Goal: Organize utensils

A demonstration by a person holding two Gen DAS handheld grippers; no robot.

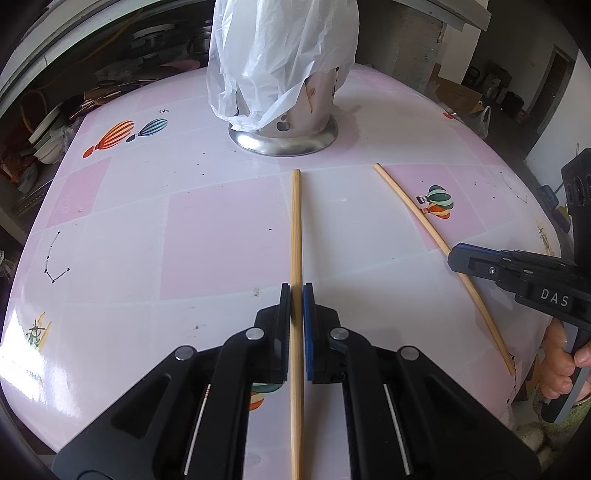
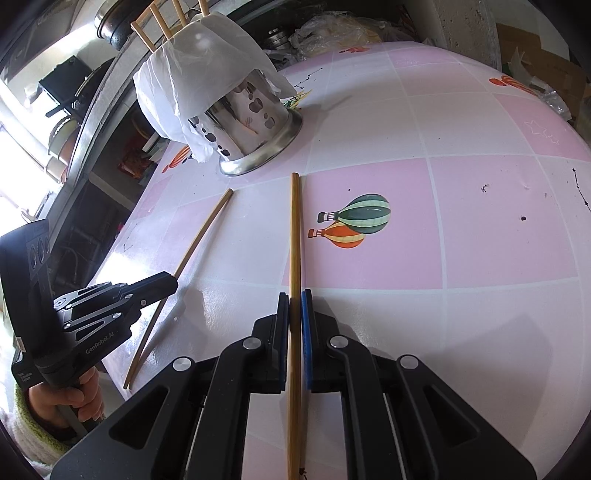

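Observation:
My left gripper (image 1: 296, 290) is shut on a wooden chopstick (image 1: 295, 229) that points at the metal utensil holder (image 1: 295, 125). My right gripper (image 2: 295, 295) is shut on a second chopstick (image 2: 294, 229), also pointing toward the holder (image 2: 251, 122). Each view shows the other gripper at the side, the right gripper (image 1: 458, 258) closed on its chopstick (image 1: 410, 206), and the left gripper (image 2: 173, 282) closed on its chopstick (image 2: 199, 236). A white plastic bag (image 1: 280, 55) drapes over the holder. Several chopsticks (image 2: 162, 18) stand in it.
The table (image 1: 207, 236) has a pink and white tiled cover with balloon prints (image 2: 354, 221). Shelves with dishes and clutter (image 1: 48, 140) lie beyond its far left edge. Boxes and bags (image 1: 476, 103) stand at the back right.

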